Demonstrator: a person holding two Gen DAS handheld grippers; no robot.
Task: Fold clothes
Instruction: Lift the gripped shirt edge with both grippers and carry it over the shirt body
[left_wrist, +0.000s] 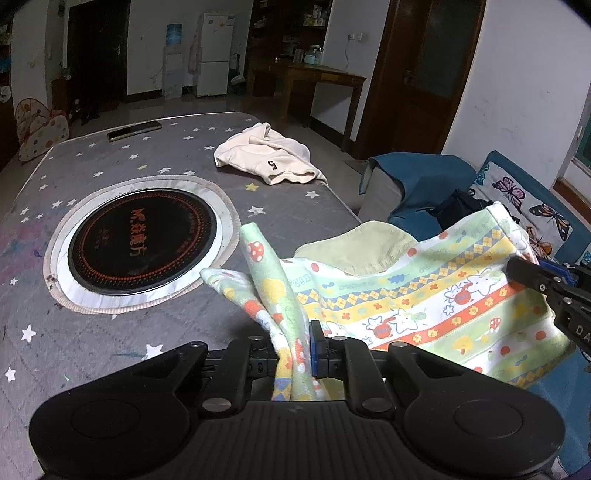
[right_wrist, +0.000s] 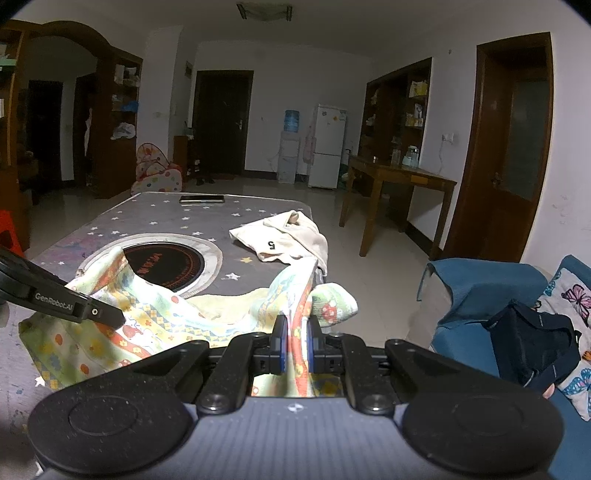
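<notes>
Patterned cloth (left_wrist: 424, 295) hangs stretched between two claws above the near edge of the counter (left_wrist: 110, 177). Left claw (left_wrist: 295, 354) pinches one bunched corner; right claw (right_wrist: 295, 350) pinches another. Risk: thin, bunched fabric could slip free if pulled taut. Farther back lies a crumpled cream garment (left_wrist: 269, 155). No containers are visible.

A lived-in home — an open living and dining room. A white fridge (right_wrist: 328, 146) and a water dispenser (right_wrist: 290, 147) stand by the far wall, near a wooden table (right_wrist: 400, 177), open shelves (right_wrist: 397, 110) and dark wooden doors (right_wrist: 221, 122) — with a blue sofa (right_wrist: 476, 291) close by.
</notes>
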